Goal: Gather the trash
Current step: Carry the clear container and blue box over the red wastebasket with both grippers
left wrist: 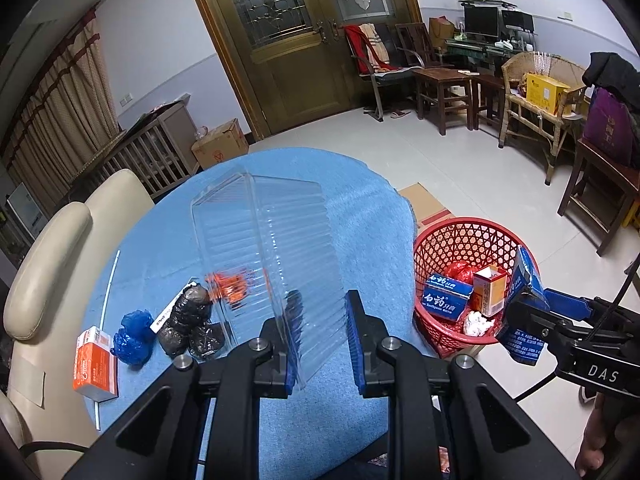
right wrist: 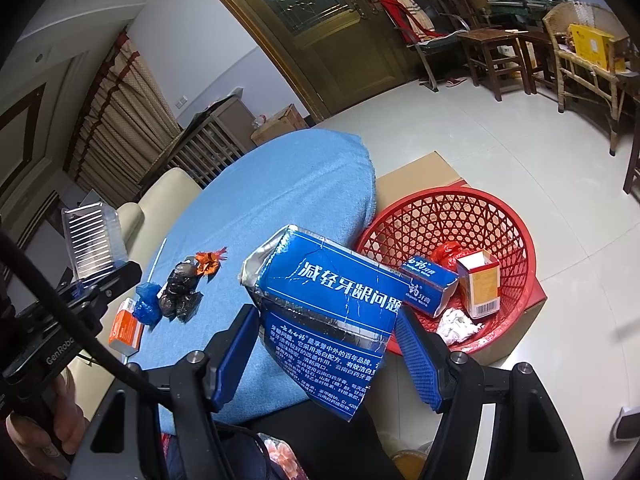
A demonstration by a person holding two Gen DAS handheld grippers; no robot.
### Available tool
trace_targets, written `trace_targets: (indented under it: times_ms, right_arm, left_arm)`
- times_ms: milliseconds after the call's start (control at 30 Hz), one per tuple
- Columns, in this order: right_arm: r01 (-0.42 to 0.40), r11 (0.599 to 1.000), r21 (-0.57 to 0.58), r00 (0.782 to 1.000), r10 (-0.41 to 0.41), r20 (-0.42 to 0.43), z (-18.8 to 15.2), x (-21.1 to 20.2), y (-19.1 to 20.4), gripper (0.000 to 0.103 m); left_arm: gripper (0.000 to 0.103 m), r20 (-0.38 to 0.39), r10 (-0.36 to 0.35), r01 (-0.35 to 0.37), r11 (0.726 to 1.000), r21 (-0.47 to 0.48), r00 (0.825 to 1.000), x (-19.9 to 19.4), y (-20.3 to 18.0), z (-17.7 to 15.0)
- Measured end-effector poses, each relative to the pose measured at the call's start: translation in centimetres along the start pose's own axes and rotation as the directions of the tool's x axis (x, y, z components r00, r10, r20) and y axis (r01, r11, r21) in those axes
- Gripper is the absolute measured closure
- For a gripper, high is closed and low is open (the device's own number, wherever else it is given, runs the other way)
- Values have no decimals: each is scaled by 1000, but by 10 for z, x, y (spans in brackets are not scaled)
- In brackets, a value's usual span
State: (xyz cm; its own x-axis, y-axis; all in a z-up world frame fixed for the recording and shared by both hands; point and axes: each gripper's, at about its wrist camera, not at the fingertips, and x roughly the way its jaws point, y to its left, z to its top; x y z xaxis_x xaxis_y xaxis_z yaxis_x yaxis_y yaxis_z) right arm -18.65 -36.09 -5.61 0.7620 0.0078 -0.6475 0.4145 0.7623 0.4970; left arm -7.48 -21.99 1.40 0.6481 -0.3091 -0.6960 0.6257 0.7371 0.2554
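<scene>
**Both claws loaded beside the basket**

The left gripper [left wrist: 322, 340] is clamped on the lower edge of a clear ribbed plastic clamshell box [left wrist: 276, 240], which stands up over the blue-clothed round table [left wrist: 360, 200]. To its right, the right gripper [right wrist: 328, 356] pinches a torn blue toothpaste carton [right wrist: 332, 304], held just beside the red woven plastic basket [right wrist: 460, 216].
</scene>
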Motion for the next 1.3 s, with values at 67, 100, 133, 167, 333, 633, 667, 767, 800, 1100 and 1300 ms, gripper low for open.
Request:
trace_targets:
  times_ms: [67, 100, 133, 167, 333, 633, 667, 767, 800, 1100, 1300]
  right_arm:
    - [-1, 1000, 4, 1000, 1, -2, 0, 1, -1, 30]
    - [-1, 1000, 6, 1000, 1, -2, 0, 1, -1, 30]
    - [0, 1000, 7, 1000, 0, -3, 0, 1, -1, 30]
    - [0, 1000, 9, 1000, 0, -3, 0, 1, -2, 30]
    - [-2, 1000, 21, 1000, 2, -6, -1, 2, -6, 30]
    - [3, 999, 43, 1000, -3, -7, -1, 3, -16, 30]
    - [3, 999, 45, 1000, -3, -7, -1, 3, -17, 30]
    - [7, 999, 49, 1000, -7, -5, -1, 1, -21, 30]
    - [8, 999, 52, 1000, -8, -4, -1, 0, -23, 30]
    - [21, 997, 79, 1000, -21, -1, 0, -8, -36, 30]
    - [28, 995, 101, 1000, -27, -6, -1, -8, -47, 30]
  left_arm:
    - [80, -2, 0, 0, 1000, 2, 1000, 1, 0, 0]
    - [80, -3, 1, -1, 1000, 5, 1000, 1, -1, 0]
    - [80, -4, 0, 0, 1000, 7, 1000, 1, -1, 0]
    - [80, -6, -2, 2, 1000, 7, 1000, 2, -1, 0]
    - [79, -12, -1, 1, 1000, 14, 1000, 5, -2, 1]
    - [79, -22, -9, 10, 1000, 28, 1000, 10, -8, 2]
    - [79, -23, -11, 11, 999, 30, 1000, 11, -9, 2]
    - [79, -25, -16, 17, 999, 35, 1000, 12, -12, 4]
    - [79, -25, -17, 18, 999, 38, 1000, 13, -13, 5]
    - [79, -37, -37, 39, 997, 60, 999, 20, -28, 8]
    - [79, -57, -56, 60, 996, 69, 997, 27, -37, 11]
